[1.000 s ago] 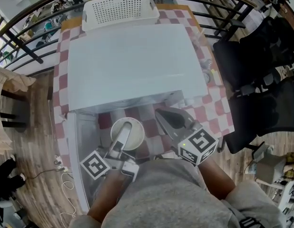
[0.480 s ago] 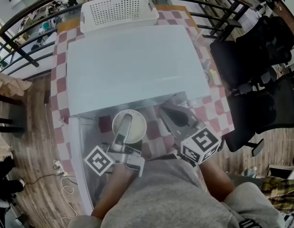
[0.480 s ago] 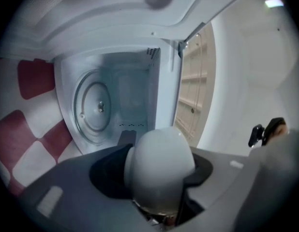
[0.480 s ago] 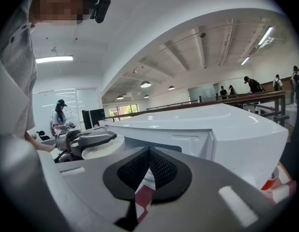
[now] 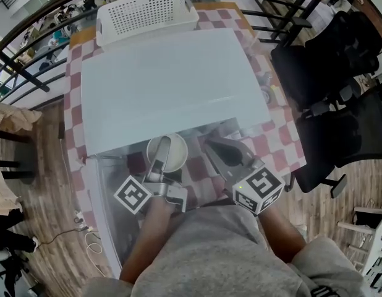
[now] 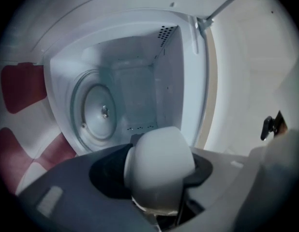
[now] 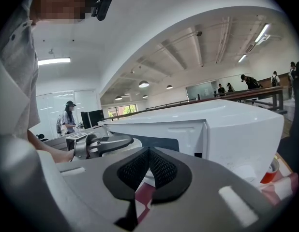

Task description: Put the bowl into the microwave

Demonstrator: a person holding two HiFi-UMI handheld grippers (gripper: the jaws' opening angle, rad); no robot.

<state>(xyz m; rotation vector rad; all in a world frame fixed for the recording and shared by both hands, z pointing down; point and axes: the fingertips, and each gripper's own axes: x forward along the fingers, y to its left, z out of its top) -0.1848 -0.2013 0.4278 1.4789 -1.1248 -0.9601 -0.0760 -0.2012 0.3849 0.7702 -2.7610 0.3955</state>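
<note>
Partly hidden bowl (image 5: 177, 155), under microwave (image 5: 166, 79) edge

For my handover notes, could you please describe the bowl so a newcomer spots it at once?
Find the big white microwave on the checkered tablecloth. At its open front, the left gripper holds the bowl. It is small, round and cream-white, unlike the boxy perforated basket behind.

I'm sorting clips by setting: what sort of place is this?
Probably an open indoor hall or office mezzanine: curved railing behind the table, black office chairs beside it, strip lights overhead.
</note>
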